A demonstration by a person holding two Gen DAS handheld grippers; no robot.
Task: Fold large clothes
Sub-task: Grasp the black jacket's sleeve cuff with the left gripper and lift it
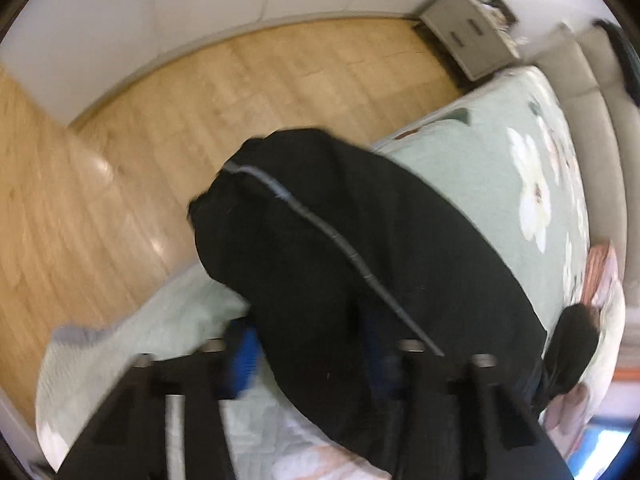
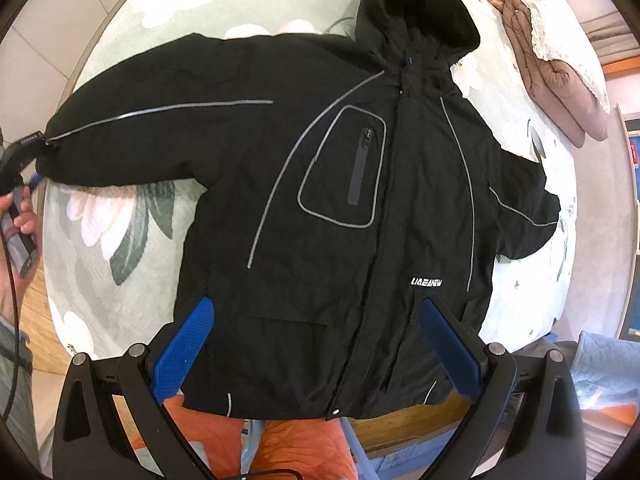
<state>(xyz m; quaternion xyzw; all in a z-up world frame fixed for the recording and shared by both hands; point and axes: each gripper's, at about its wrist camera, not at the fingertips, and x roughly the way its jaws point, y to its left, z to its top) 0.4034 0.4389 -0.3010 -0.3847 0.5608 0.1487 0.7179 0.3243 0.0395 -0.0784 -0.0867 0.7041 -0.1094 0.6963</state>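
Observation:
A black hooded jacket (image 2: 360, 208) with grey piping lies front up on a pale green floral bed (image 2: 120, 216), hood at the far end. My right gripper (image 2: 316, 312) is open, its blue pads apart above the jacket's lower front, holding nothing. My left gripper (image 1: 312, 344) is at the jacket's left sleeve (image 1: 320, 240); the black cloth drapes over its blue fingers (image 1: 244, 356), so I cannot tell whether it is shut. In the right wrist view the left gripper (image 2: 28, 152) sits at the sleeve cuff, held by a hand.
A wooden floor (image 1: 200, 120) and white wall lie beyond the bed's edge. A grey bedside cabinet (image 1: 464, 36) stands by the headboard. A folded brown quilt (image 2: 552, 80) lies at the bed's far right. Orange cloth (image 2: 296, 448) is below the jacket hem.

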